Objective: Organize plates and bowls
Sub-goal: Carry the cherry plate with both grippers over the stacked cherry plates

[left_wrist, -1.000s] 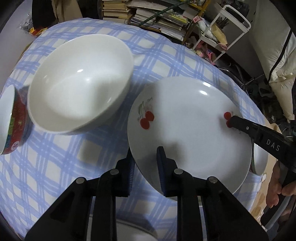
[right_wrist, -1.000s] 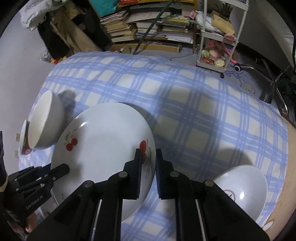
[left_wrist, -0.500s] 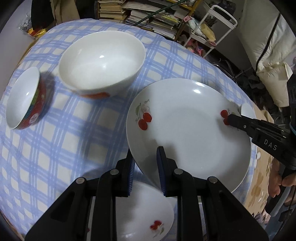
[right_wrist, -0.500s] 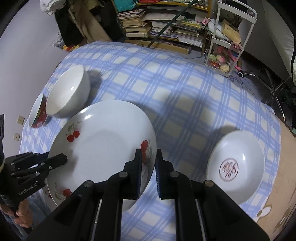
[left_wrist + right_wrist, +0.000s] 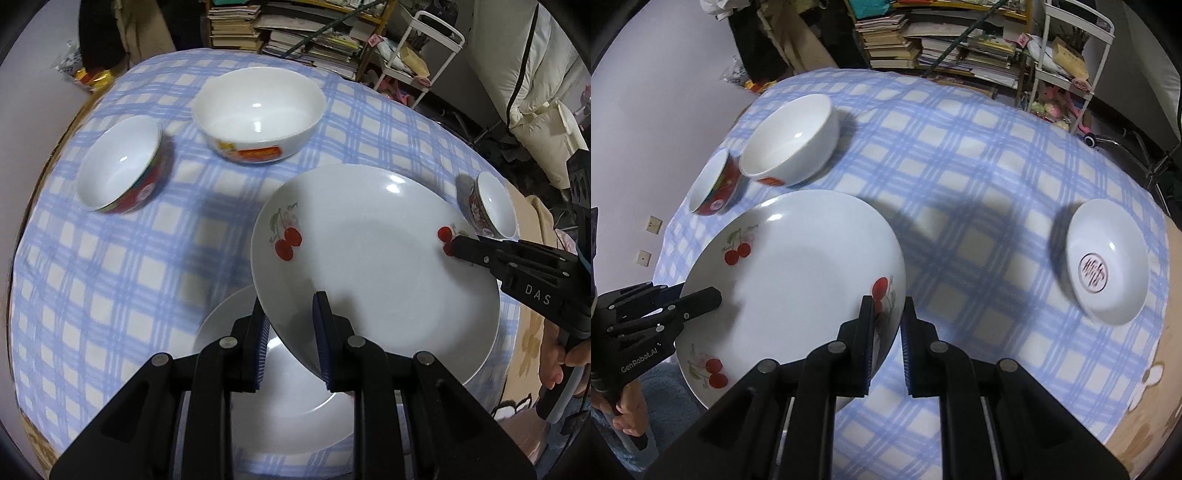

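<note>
White porcelain with red cherry prints, the cherry plate (image 5: 373, 266) is carried clear of the checked tablecloth (image 5: 110, 258) by both tools at once. At its left edge, the rim is pinched between the narrowly parted jaws of the left gripper (image 5: 290, 332); at the opposite edge, the rim is clamped by the nearly closed right gripper (image 5: 886, 325). The step in hand is judged to be the transfer of this plate onto the second plate (image 5: 280, 387), which is seen directly beneath it on the cloth. For the next move, the plate would need to be kept level, centred over the lower one and lowered until seated, and only then should both grips be let go. Going from left to right across the table, a small red-patterned bowl (image 5: 120, 162), a large white bowl (image 5: 258, 110) and another small patterned bowl (image 5: 489, 206) are found; a shallow dish with a red emblem (image 5: 1106, 260) lies well apart on the right. Nothing is seen blocking the stack.
</note>
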`<state>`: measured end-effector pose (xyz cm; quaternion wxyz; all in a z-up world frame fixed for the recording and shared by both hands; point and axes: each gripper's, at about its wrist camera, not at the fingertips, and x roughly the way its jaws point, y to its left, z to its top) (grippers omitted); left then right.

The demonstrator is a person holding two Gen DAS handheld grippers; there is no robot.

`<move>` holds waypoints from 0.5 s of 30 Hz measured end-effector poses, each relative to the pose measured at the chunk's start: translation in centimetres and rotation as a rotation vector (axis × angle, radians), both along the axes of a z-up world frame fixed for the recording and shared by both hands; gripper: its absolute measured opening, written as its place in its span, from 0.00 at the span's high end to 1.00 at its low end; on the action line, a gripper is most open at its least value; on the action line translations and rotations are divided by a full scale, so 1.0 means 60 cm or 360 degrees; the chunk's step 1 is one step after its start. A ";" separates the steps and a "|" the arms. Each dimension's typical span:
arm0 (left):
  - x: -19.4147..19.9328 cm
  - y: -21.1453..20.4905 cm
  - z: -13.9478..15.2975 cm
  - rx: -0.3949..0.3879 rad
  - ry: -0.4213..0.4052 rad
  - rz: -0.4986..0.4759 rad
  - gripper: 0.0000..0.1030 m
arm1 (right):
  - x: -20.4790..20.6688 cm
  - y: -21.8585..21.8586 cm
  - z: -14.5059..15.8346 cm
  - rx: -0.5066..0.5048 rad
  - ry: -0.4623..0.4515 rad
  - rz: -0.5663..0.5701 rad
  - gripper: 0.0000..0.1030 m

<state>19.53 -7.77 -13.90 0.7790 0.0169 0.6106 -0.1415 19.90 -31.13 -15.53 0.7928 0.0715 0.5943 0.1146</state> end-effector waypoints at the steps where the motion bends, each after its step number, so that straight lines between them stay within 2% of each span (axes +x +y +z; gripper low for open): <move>1: -0.005 0.005 0.003 0.0008 -0.0007 0.0005 0.78 | -0.005 0.007 0.001 0.0009 -0.0002 0.0007 0.86; 8: -0.043 0.057 0.008 0.0004 -0.0017 0.0104 0.78 | -0.033 0.053 0.001 0.0041 -0.0007 0.0036 0.86; 15: -0.077 0.095 -0.015 -0.0028 0.0023 0.0185 0.78 | -0.066 0.092 -0.017 0.0006 0.0030 0.0070 0.85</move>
